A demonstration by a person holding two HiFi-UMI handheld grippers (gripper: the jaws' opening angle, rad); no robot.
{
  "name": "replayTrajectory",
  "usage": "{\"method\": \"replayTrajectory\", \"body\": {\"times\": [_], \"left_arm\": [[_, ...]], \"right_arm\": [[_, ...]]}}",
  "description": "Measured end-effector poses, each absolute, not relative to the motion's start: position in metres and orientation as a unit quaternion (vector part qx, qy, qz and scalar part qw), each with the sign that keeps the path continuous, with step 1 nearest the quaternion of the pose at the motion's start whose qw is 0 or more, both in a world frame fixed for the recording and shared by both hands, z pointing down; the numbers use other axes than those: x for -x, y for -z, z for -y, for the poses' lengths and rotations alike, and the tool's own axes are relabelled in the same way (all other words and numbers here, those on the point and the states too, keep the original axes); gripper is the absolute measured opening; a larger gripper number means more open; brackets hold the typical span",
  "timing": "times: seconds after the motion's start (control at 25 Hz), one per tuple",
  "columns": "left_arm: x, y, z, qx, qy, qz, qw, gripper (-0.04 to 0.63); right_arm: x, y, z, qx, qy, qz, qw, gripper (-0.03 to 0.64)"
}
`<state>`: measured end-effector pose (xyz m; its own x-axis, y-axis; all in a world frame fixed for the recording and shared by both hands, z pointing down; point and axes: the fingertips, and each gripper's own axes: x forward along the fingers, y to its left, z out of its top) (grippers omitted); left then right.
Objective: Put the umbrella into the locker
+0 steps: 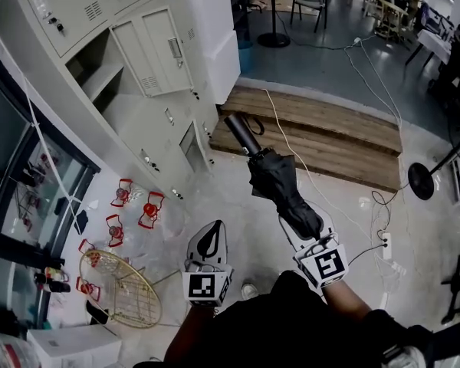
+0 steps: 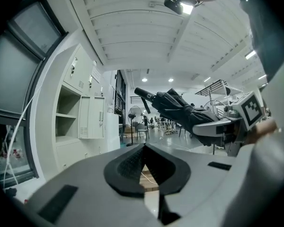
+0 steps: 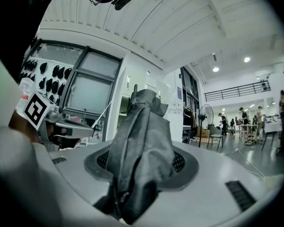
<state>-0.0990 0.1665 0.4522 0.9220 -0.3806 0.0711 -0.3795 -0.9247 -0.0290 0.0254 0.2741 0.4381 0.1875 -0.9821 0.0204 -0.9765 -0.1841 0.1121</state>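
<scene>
A folded black umbrella points up and away over the floor, its handle toward the grey lockers. My right gripper is shut on its lower, fabric end; in the right gripper view the umbrella fills the gap between the pads of that gripper. One locker compartment stands open at the upper left, also visible as the open compartment. My left gripper is beside the right one, shut and empty; the left gripper has its pads touching. The umbrella crosses its view.
A wooden platform with a white cable lies ahead of the lockers. A gold wire basket and red-and-white items sit on the floor at the left. A fan base stands at the right, a socket strip near it.
</scene>
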Motion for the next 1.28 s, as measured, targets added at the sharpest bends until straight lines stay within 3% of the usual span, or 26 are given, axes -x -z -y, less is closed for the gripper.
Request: {"method": "replayTrajectory", "body": {"times": [0.4, 1.28], "left_arm": [[0.087, -0.462, -0.123, 0.978, 0.043, -0.206, -0.005, -0.003], [-0.04, -0.454, -0.001, 0.956, 0.047, -0.29, -0.006, -0.003]], "right_arm": [[-0.039, -0.439, -0.223, -0.756, 0.035, 0.651, 0.055, 0.21], [-0.164, -0.444, -0.077, -0.68, 0.045, 0.728, 0.075, 0.212]]}}
